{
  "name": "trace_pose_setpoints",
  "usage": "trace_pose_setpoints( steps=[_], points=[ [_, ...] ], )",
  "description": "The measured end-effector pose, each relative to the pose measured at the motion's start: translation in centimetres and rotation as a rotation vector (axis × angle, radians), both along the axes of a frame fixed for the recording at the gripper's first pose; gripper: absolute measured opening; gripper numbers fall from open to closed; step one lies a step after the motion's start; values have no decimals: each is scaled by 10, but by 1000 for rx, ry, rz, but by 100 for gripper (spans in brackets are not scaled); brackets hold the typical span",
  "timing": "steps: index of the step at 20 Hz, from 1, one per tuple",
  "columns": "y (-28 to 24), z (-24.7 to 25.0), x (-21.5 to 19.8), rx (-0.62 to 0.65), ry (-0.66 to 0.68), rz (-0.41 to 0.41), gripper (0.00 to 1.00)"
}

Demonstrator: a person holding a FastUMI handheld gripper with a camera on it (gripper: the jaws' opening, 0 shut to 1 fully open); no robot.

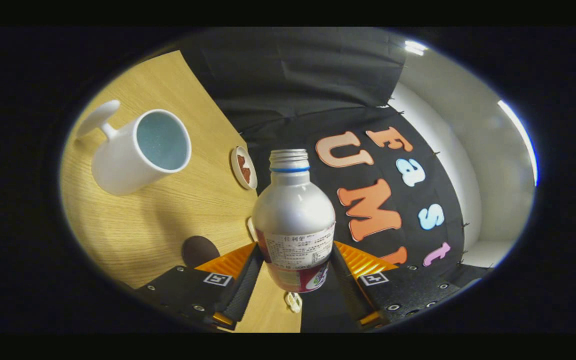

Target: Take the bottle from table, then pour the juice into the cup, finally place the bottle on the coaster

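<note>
I have the gripper (295,267) pinching the bottle (294,215) by its lower body, both fingers pressed on it, cap off. Beyond the bottle sits the coaster (244,167) on the table (158,220); further off is the cup (140,150).

Strongly fisheye-warped, with the wooden table (168,210) bowed and tilted and straight edges curved toward the rim. Lit from overhead strip lights (518,135) at far right, blown out to white streaks against a pale wall. Moderately bright at centre, falling off to dim around the rim. Soft sheen and broad highlights on the silver bottle (294,220), held fast between both fingers of the gripper (295,272). Gentle shading inside the white mug (138,150) and a faint shadow beside it on the wood. Black cloth wall swallowing light, folds barely visible. Slight softness throughout, label print unreadable, fingers nearest the lens a little blurred.
</note>
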State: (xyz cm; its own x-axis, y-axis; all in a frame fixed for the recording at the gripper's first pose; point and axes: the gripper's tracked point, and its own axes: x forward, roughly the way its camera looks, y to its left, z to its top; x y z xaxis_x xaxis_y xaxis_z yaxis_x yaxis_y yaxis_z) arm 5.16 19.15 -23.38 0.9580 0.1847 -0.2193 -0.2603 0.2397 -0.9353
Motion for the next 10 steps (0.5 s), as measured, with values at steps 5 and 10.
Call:
trace_pose_setpoints(
  steps=[5,10],
  points=[
    [8,0,0,-85,-41,49,77],
    [12,5,1,-168,-86,86,77]
  ],
)
